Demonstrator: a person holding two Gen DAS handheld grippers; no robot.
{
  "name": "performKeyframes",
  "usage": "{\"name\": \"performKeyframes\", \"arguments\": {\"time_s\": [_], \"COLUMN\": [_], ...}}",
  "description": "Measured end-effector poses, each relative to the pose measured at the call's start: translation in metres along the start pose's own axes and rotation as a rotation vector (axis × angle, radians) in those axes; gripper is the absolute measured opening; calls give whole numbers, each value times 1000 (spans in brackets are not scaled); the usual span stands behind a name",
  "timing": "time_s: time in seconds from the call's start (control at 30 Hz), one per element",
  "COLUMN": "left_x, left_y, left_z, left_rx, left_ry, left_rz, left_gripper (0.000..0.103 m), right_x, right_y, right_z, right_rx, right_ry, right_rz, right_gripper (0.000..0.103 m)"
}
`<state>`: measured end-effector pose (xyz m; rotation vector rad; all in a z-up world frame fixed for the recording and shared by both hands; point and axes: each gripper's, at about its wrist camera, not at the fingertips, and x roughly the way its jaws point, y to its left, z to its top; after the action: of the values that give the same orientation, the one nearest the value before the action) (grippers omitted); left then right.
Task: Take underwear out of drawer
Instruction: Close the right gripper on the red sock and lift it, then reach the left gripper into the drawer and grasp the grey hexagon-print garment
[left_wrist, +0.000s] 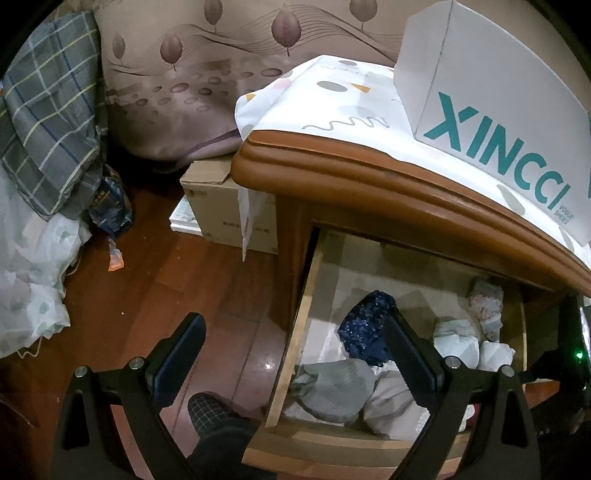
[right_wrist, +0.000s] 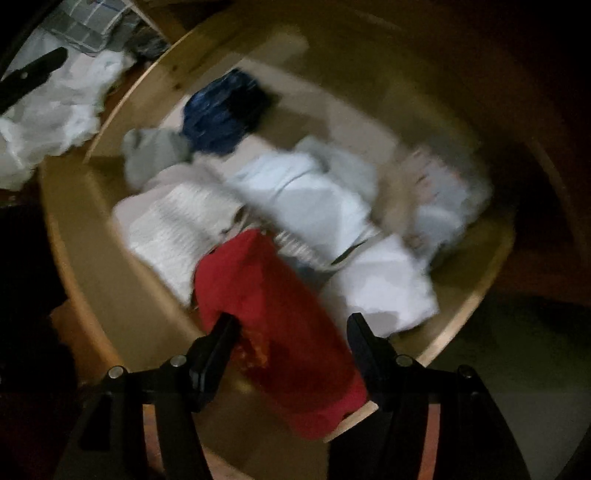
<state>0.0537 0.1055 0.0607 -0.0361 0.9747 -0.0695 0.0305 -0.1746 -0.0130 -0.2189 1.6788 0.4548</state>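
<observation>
Clearly the main risk is a poor pinch: the right gripper (right_wrist: 290, 338) stands open astride the red underwear (right_wrist: 273, 325), not pressing it, so closing may snag the neighbouring white garment (right_wrist: 380, 288) or slip off loose cloth. The red piece lies at the drawer's (right_wrist: 77, 236) front edge, its long axis slanting from upper left toward the rim. The left gripper (left_wrist: 295, 347) hangs open, empty.

White box (left_wrist: 491, 92) side, big teal letters: I read "XINCCI".
Small print after that logo: I make out "VOGUE SHOES", set sideways.
Cardboard carton (left_wrist: 221, 206) on the floor: faint print, too small for me to read.
Right wrist view: too blurred, I read nothing.
</observation>
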Motion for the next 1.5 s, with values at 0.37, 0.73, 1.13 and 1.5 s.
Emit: {"name": "performKeyframes", "arguments": {"time_s": [0.37, 0.73, 1.13, 1.5], "left_x": [1, 7, 15, 31], "left_y": [-17, -37, -52, -103], "left_z": [-3, -10, -18, -46], "left_rx": [81, 182, 229, 375], "left_ry": [4, 26, 78, 261], "left_rz": [-7, -15, -59, -220], "left_gripper": [96, 96, 96, 101], "right_x": [39, 44, -28, -31], "right_y": [-17, -30, -62, -80], "right_z": [19, 13, -22, -42], "right_rx": [-14, 39, 239, 397], "right_ry": [84, 46, -360, -538], "right_rz": [102, 164, 78, 136], "right_gripper": [71, 40, 33, 33]}}
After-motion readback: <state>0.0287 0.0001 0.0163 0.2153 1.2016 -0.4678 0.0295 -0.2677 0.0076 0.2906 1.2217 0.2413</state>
